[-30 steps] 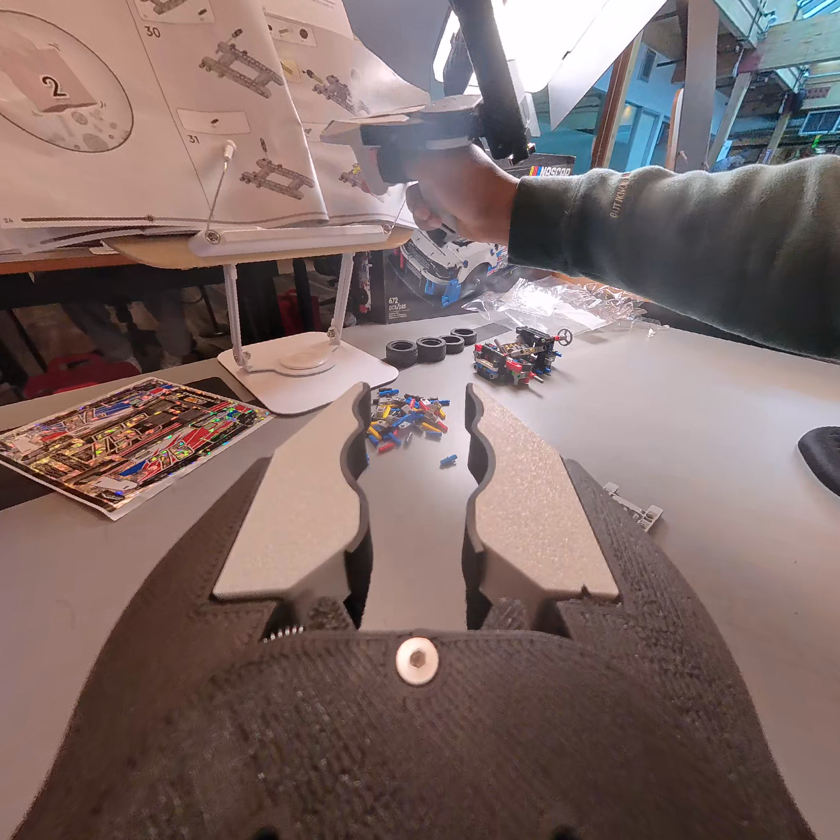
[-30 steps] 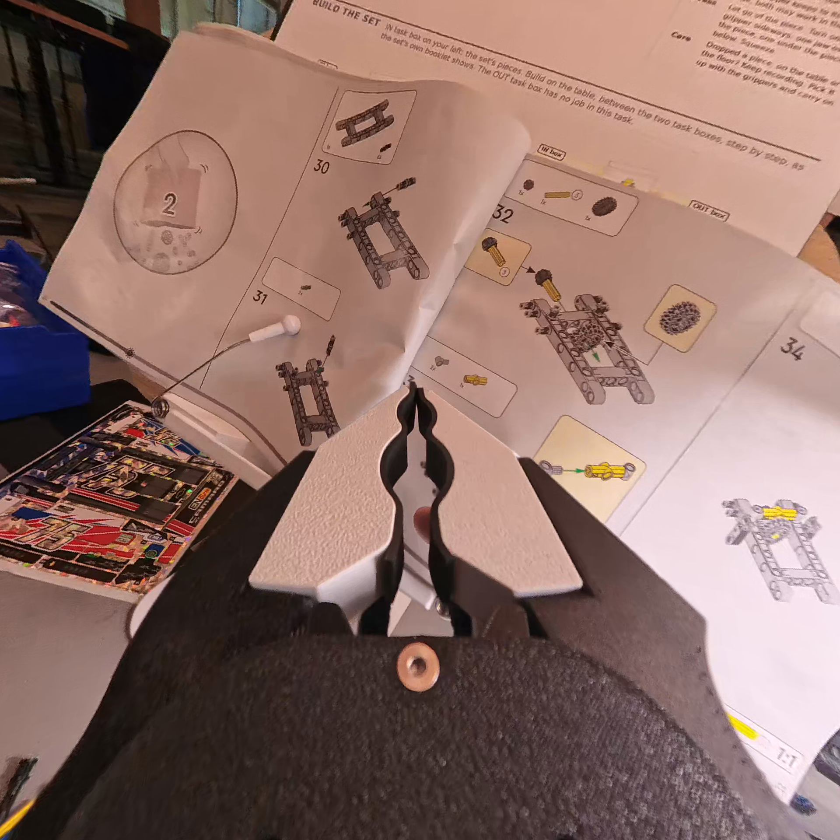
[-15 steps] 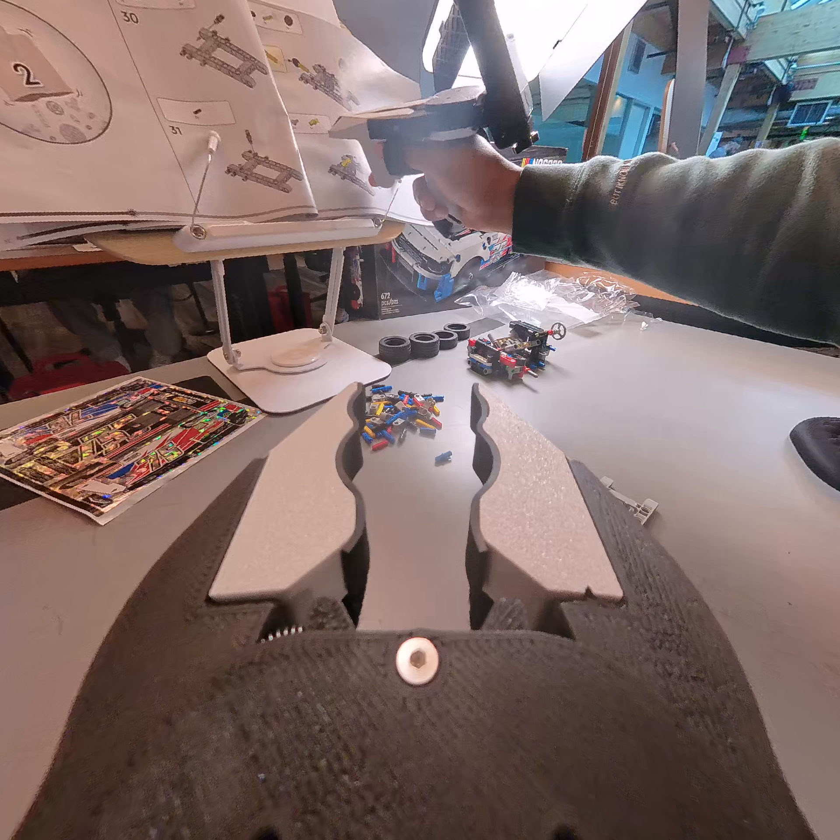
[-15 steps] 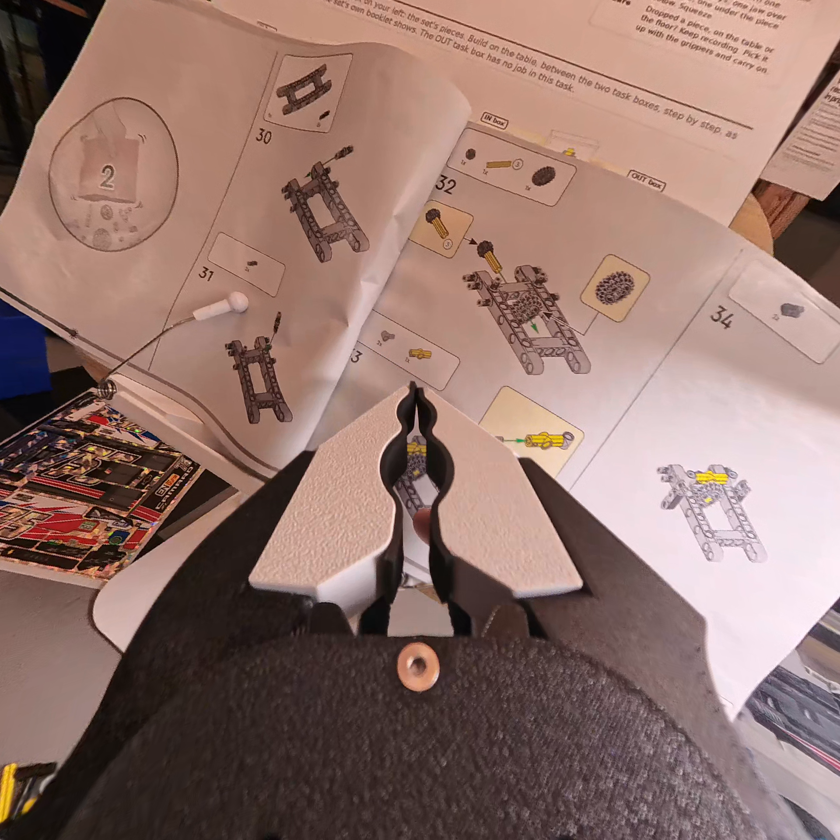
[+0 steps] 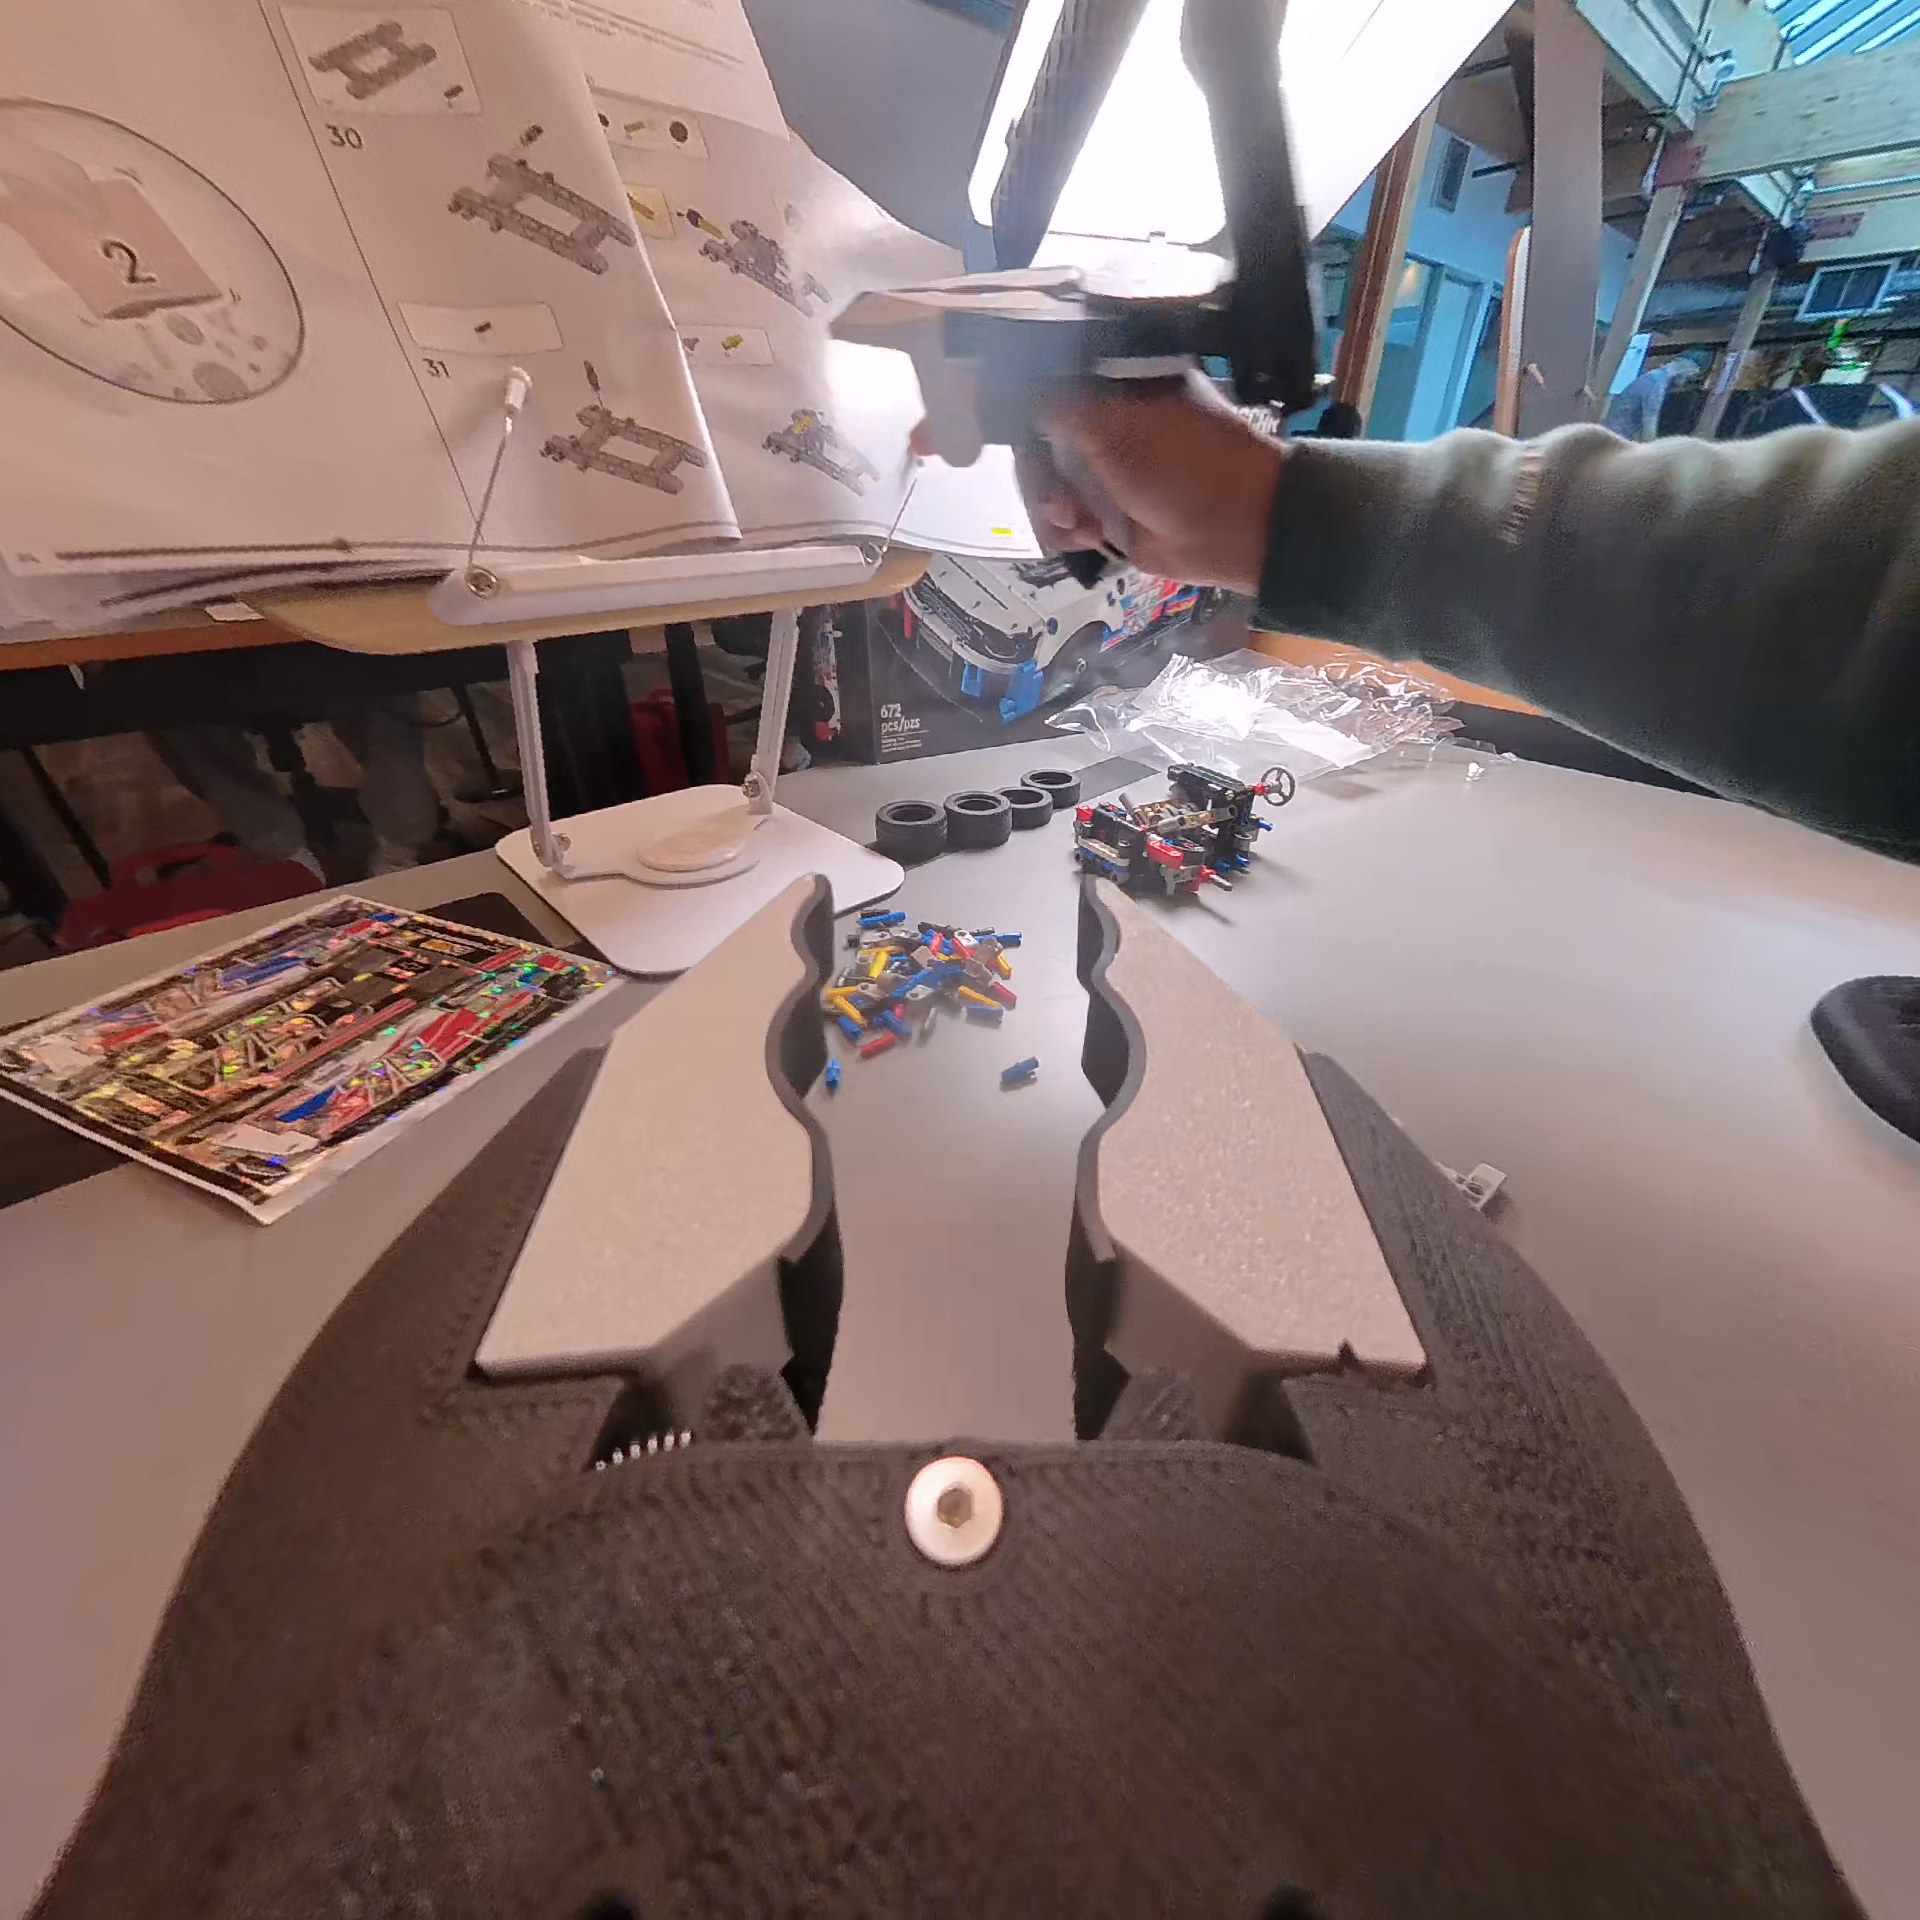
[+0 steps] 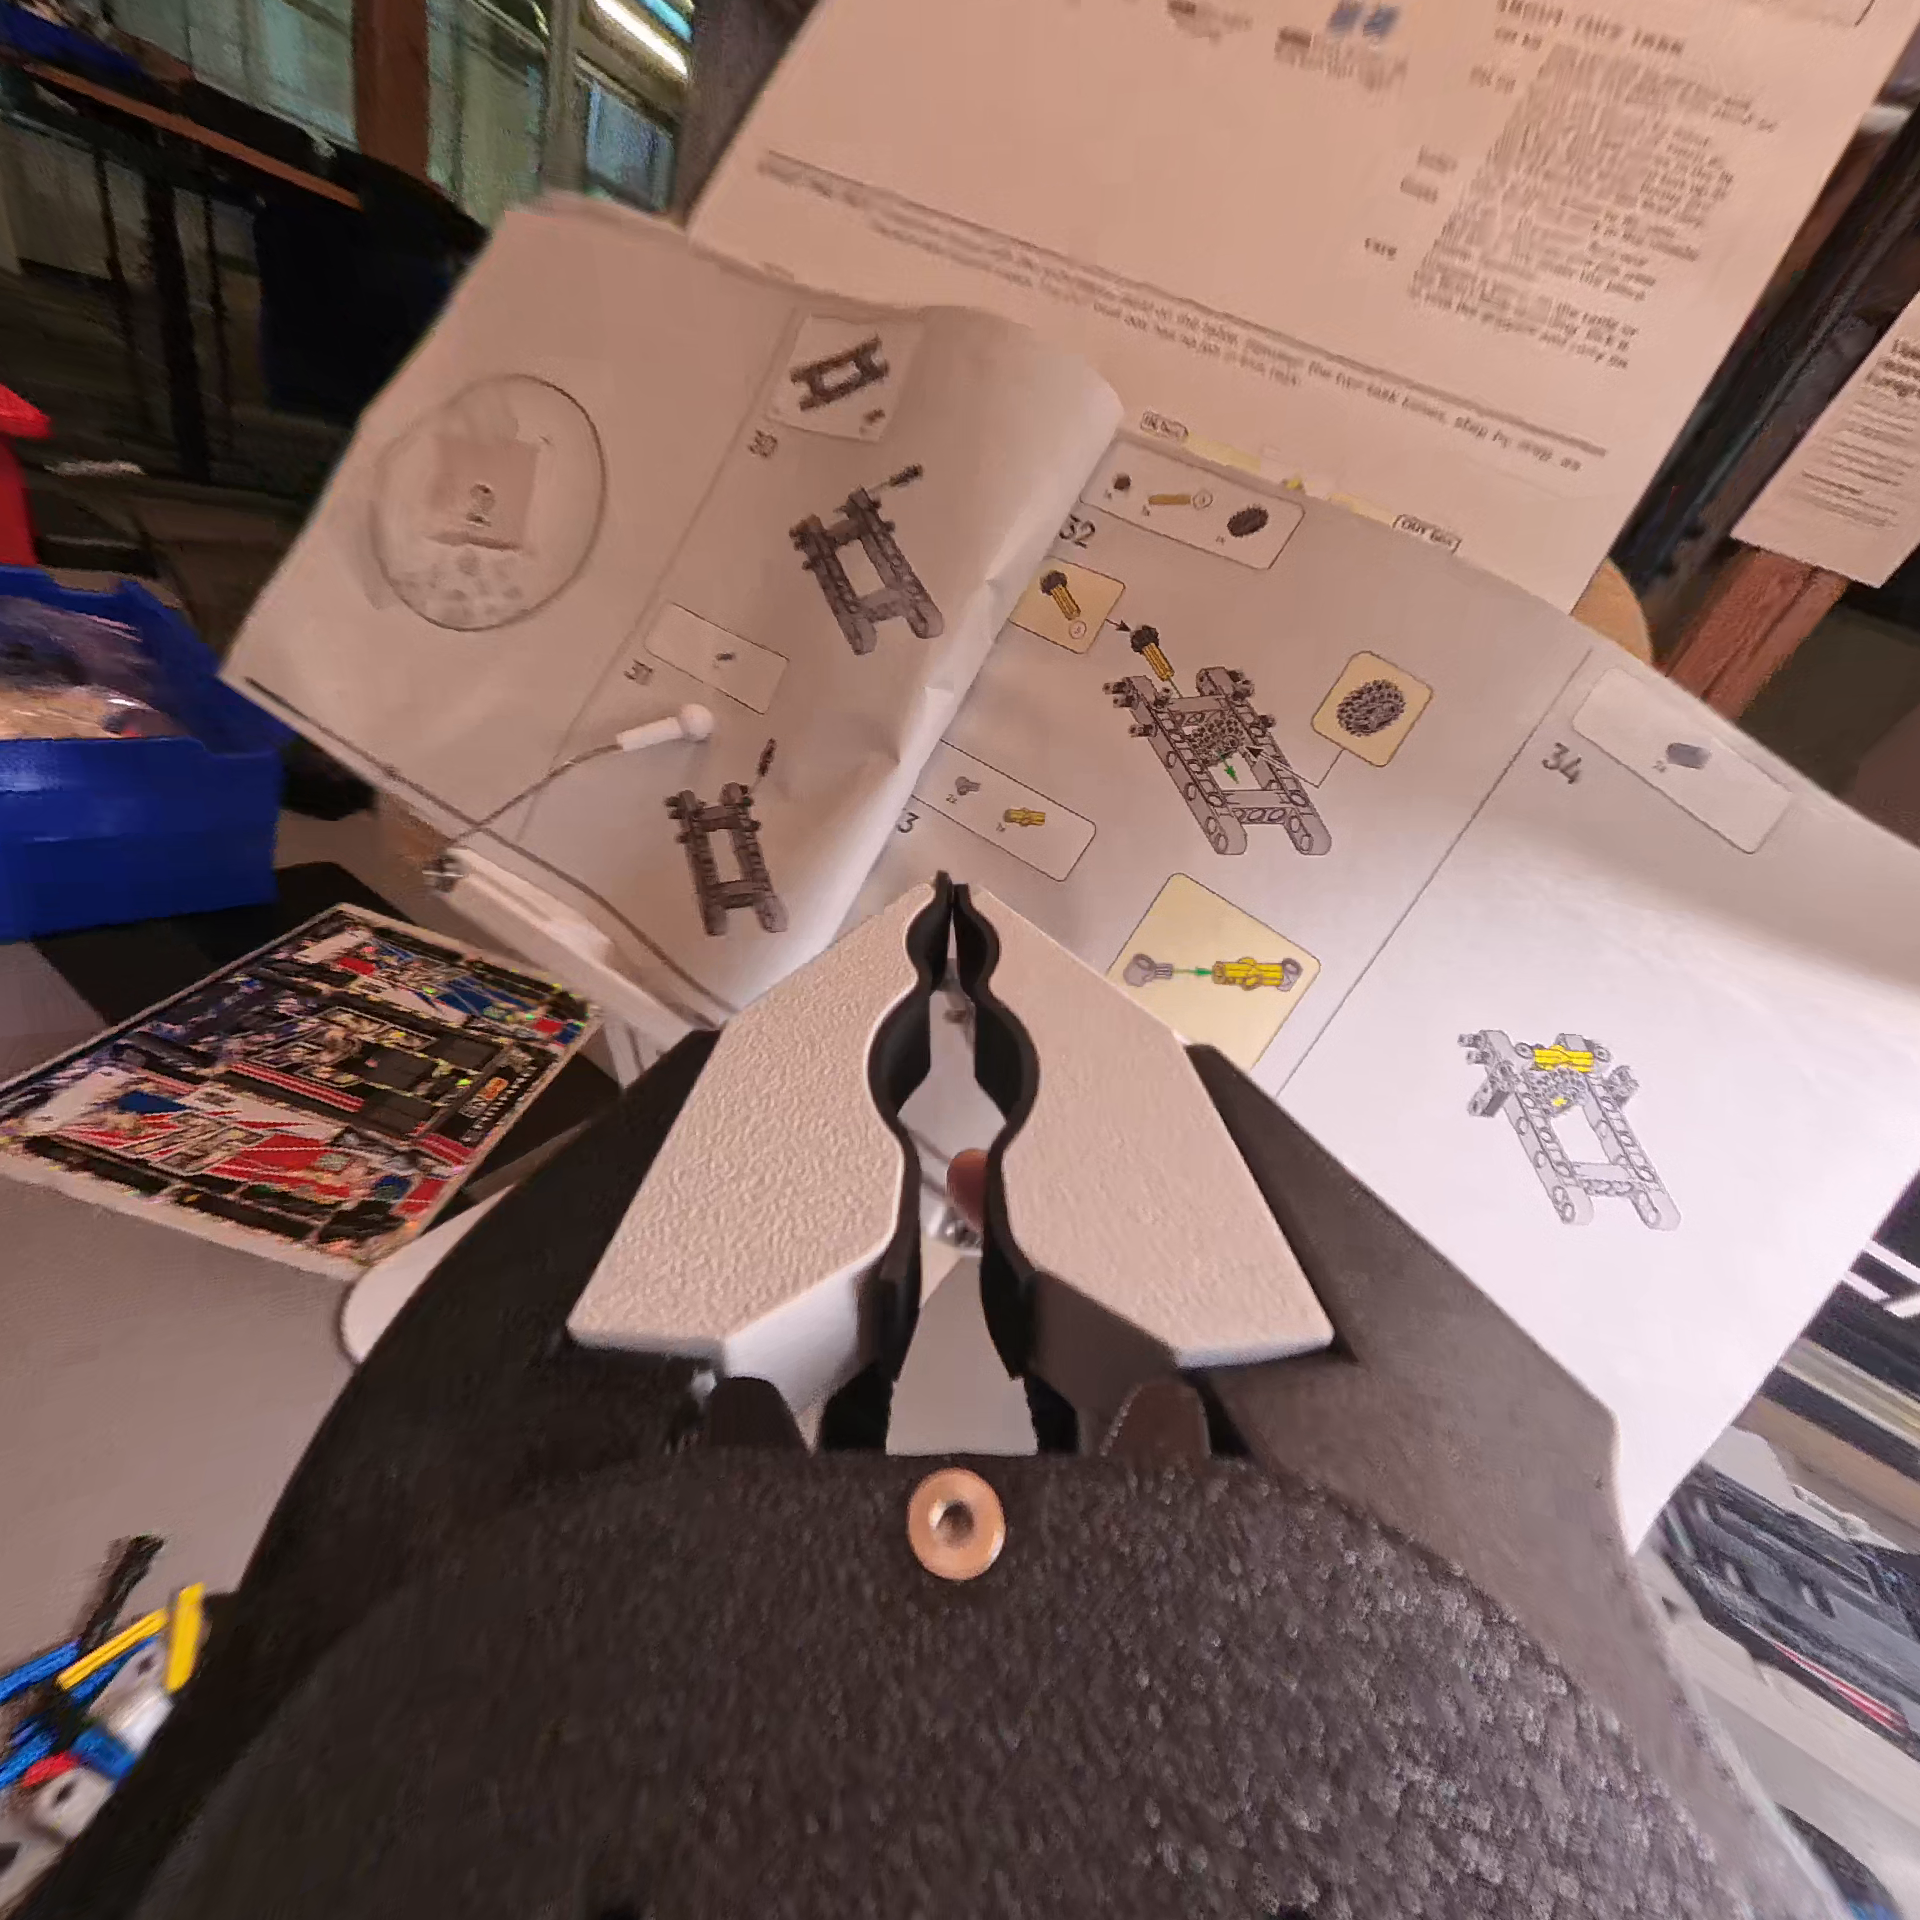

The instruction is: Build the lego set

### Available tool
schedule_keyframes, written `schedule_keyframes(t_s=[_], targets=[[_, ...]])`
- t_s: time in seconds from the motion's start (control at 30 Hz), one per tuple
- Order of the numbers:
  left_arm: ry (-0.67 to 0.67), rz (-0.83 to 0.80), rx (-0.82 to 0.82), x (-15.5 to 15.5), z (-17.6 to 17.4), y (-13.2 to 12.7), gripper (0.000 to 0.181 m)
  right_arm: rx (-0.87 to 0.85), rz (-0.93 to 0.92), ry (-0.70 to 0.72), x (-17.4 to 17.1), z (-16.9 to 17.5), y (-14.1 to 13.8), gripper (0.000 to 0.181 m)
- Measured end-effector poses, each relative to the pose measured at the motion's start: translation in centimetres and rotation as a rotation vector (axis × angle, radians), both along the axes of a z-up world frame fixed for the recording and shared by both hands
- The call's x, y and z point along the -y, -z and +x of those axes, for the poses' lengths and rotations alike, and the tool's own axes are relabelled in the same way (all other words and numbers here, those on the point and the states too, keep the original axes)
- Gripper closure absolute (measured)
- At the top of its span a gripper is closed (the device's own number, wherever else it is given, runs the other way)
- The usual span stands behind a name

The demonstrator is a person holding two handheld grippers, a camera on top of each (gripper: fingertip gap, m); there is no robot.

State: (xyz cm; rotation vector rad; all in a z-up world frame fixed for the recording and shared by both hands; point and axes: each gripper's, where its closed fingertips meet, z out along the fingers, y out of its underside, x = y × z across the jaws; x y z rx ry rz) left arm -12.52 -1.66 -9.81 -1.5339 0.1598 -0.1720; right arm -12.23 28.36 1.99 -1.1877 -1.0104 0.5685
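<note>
Two grippers on our list. Our right gripper (image 6: 951,896): jaws pressed together at the tips, raised in front of the open instruction booklet (image 6: 1174,748); whether a page edge is pinched between them we cannot tell, since only white paper and a small reddish spot show through the gap. Our left gripper (image 5: 951,997): jaws spread wide, holding nothing, low over the grey table (image 5: 1455,1039). Beyond its tips, a loose pile of small coloured Lego pieces (image 5: 920,977), with one blue pin (image 5: 1020,1070) lying apart from it. Further on, four black tyres (image 5: 977,816) in a row and the partly built chassis (image 5: 1179,831), which stand apart. To the left, the holographic sticker sheet (image 5: 281,1039); behind it, the white book stand (image 5: 686,862) that carries the booklet. Risks, as we judge them: if a page is caught, a quick pull could tear or crease it or drag it out from under the wire page holder (image 6: 582,769); a hard push could tip the stand; a careless sweep of the left gripper could scatter the pile.
</note>
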Motion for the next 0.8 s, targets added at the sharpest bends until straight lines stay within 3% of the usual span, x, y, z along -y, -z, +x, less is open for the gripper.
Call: schedule_keyframes(t_s=[0.13, 0.3, 0.43, 0.6, 0.8], targets=[[-0.075, 0.018, -0.051, 0.5, -1.6, -1.1, 0.138, -0.030, -0.035, -0.130, 6.6, 3.9, 0.7, 0.176], [-0.164, 0.037, -0.047, 1.5, -4.6, -2.4, 0.141, -0.012, -0.149, -0.234, 15.0, 10.9, 5.3, 0.170], [-0.206, 0.031, -0.019, 2.1, -6.1, -2.4, 0.144, -0.041, -0.272, -0.241, 19.5, 16.1, 9.3, 0.168], [-0.188, -0.015, -0.027, 1.5, -5.7, -1.2, 0.147, -0.082, -0.224, -0.204, 21.6, 19.6, 12.0, 0.165], [-0.048, -0.136, -0.081, -1.4, -1.9, 1.9, 0.152, -0.084, -0.168, -0.212, 21.1, 20.0, 11.6, 0.162]])
